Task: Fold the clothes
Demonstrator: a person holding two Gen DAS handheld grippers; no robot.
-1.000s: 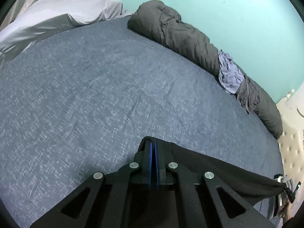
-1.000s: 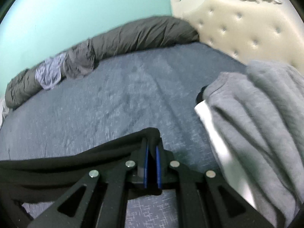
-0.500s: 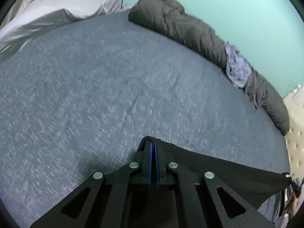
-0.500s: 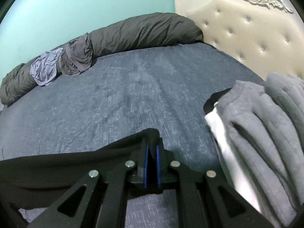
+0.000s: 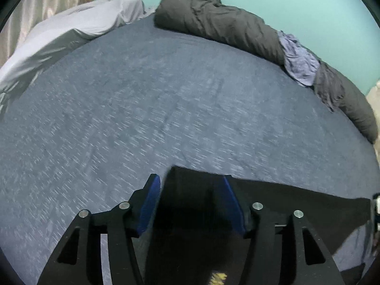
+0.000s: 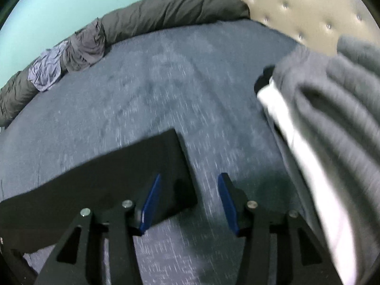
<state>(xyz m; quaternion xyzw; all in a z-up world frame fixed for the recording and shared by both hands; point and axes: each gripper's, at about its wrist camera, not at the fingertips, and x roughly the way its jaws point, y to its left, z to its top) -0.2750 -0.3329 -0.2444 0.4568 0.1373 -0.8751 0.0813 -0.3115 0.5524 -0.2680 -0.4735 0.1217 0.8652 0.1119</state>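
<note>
A black garment (image 5: 285, 199) lies flat on the blue-grey bed (image 5: 142, 109), with a bit of yellow print near the frame's bottom edge. My left gripper (image 5: 191, 180) hovers over its left corner. Its jaws are opening, and the cloth lies between the blue pads (image 5: 149, 201) without being pinched. In the right wrist view the same black garment (image 6: 118, 173) stretches off to the left. My right gripper (image 6: 189, 177) stands over its right corner, jaws opening. The cloth edge rests slack by the left pad (image 6: 150, 201) and bare bed (image 6: 166, 71) shows by the other.
A rolled dark grey duvet (image 5: 225, 26) with a lilac garment (image 5: 299, 59) runs along the teal wall. A pale sheet (image 5: 71, 28) lies at the far left. Grey knitted clothes over something white (image 6: 332, 118) sit close on the right, below a cream tufted headboard (image 6: 296, 4).
Both grippers were shut on the black garment's corners and have opened. The cloth has dropped flat onto the bed. Both hands have shifted slightly, the right one lower.
</note>
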